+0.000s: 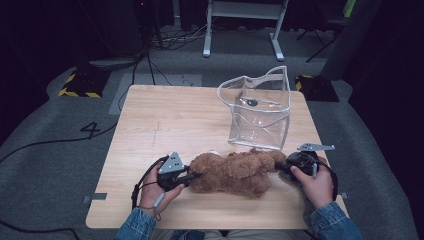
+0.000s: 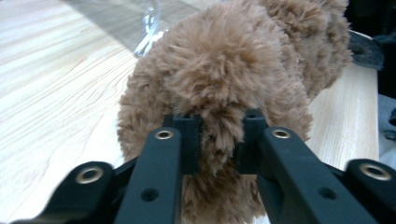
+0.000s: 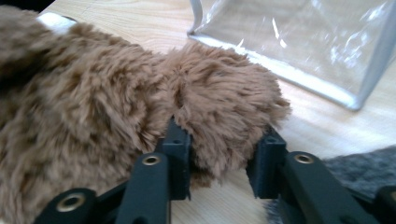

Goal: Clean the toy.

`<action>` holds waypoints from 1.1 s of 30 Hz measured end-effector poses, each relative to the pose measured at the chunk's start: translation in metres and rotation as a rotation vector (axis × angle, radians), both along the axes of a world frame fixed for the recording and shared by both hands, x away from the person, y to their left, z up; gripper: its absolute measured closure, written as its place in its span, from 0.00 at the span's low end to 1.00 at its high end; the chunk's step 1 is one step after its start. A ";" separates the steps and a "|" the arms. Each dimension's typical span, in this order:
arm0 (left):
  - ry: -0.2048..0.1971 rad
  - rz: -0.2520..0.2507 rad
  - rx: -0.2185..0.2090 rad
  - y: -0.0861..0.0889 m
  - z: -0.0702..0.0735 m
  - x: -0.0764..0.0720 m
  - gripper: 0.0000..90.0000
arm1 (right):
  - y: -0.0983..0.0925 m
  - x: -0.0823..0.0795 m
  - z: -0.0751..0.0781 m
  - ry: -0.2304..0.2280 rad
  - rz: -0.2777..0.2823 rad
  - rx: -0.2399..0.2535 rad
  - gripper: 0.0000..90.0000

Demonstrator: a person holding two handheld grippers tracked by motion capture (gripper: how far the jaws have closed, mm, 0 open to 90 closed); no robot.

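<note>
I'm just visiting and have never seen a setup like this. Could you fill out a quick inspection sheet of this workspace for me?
Surface: light wooden table, bare around the things.
Job's things: brown plush toy lying at the near edge; clear plastic bag standing open just behind it.
Clutter: nothing seen.
Grippers: left gripper pinches a tuft of the toy's fur; right gripper has a fluffy limb between its jaws, the right pad looks apart from the fur.
Cables: black cable loops from the left gripper; more cables on the floor.
Surroundings: grey carpet, a white stand's legs, dark background.
</note>
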State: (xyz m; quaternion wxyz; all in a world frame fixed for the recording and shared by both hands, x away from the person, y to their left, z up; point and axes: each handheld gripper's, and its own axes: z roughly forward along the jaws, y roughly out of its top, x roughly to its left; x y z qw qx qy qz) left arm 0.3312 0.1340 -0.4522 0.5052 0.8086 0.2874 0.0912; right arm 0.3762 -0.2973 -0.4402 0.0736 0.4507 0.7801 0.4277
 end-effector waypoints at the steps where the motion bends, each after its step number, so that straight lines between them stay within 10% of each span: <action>1: 0.004 0.009 -0.006 0.000 -0.001 0.000 0.86 | -0.002 -0.004 0.002 -0.038 0.007 -0.013 0.69; 14: 0.026 0.113 -0.023 -0.004 -0.005 0.005 0.87 | -0.011 -0.076 0.027 -0.292 0.007 -0.043 0.56; 21: 0.028 0.111 -0.039 -0.003 -0.006 0.006 0.86 | 0.003 -0.098 0.016 -0.289 0.092 -0.077 0.56; 33: 0.035 0.112 -0.055 -0.001 -0.007 0.007 0.86 | 0.046 -0.081 -0.019 -0.291 0.221 -0.096 0.40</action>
